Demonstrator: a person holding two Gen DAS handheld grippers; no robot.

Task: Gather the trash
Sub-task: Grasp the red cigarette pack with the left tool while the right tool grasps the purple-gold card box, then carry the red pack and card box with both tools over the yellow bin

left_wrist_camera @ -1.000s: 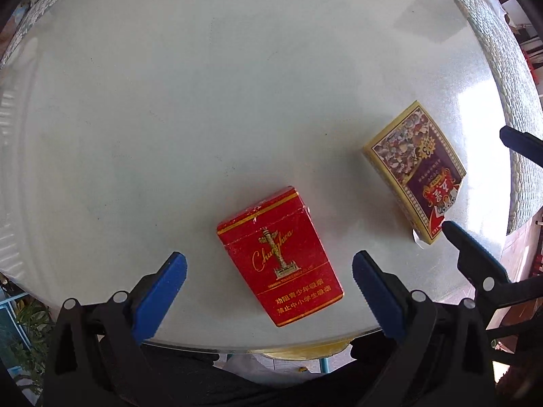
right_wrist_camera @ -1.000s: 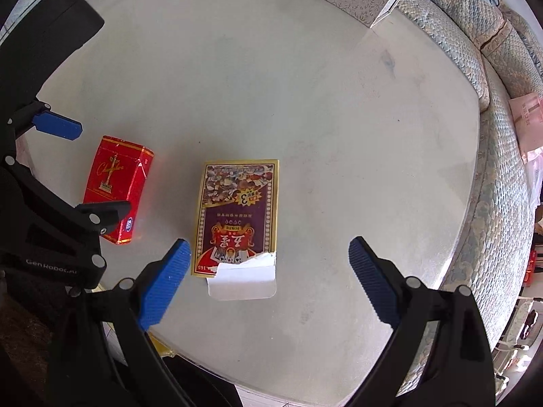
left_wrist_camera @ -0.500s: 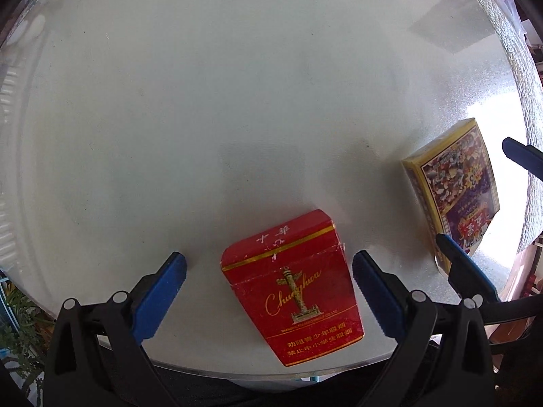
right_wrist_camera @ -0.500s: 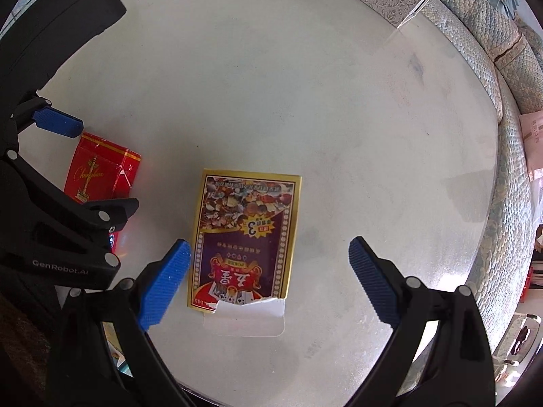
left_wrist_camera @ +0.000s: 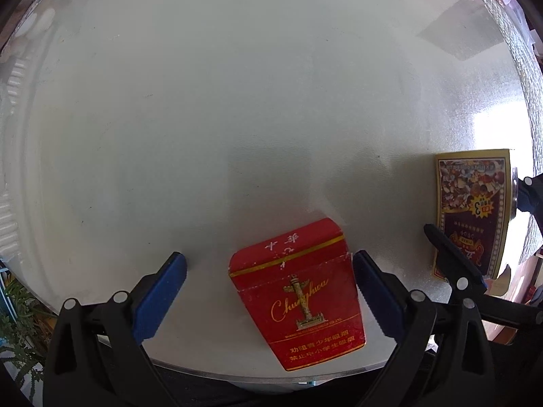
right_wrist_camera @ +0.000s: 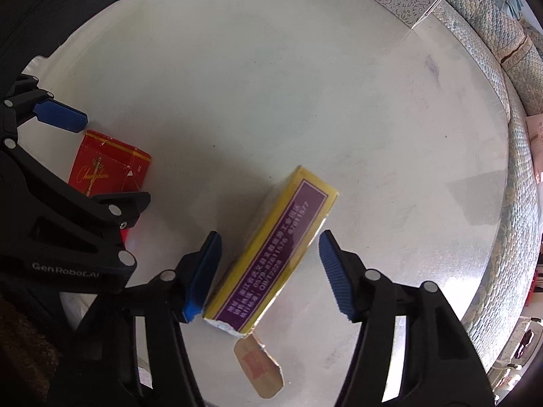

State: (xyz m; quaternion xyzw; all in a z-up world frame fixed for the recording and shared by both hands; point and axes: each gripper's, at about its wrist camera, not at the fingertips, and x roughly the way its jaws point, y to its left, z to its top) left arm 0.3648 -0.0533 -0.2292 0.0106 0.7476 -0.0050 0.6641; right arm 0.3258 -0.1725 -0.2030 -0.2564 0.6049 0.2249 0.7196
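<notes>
Change: the yellow box (right_wrist_camera: 271, 254), flat on the glass table (right_wrist_camera: 271, 84) half a second ago, now stands tipped on edge.
Meaning: pickup of this trash is probably under way.
Right tongs (right_wrist_camera: 269, 271): closing; left pad touches the box, right pad is just clear; no firm grip yet.
Left tongs (left_wrist_camera: 268, 291): open; holding nothing.
Red pack (left_wrist_camera: 298, 295): flat on the table near its edge, between the left tongs' pads, beside the right one, apart from the left.

We see 2 packs on the desk (left_wrist_camera: 237, 101): the cigarette pack (left_wrist_camera: 298, 295) lies left of the card box (right_wrist_camera: 271, 254), apart from it.
</notes>
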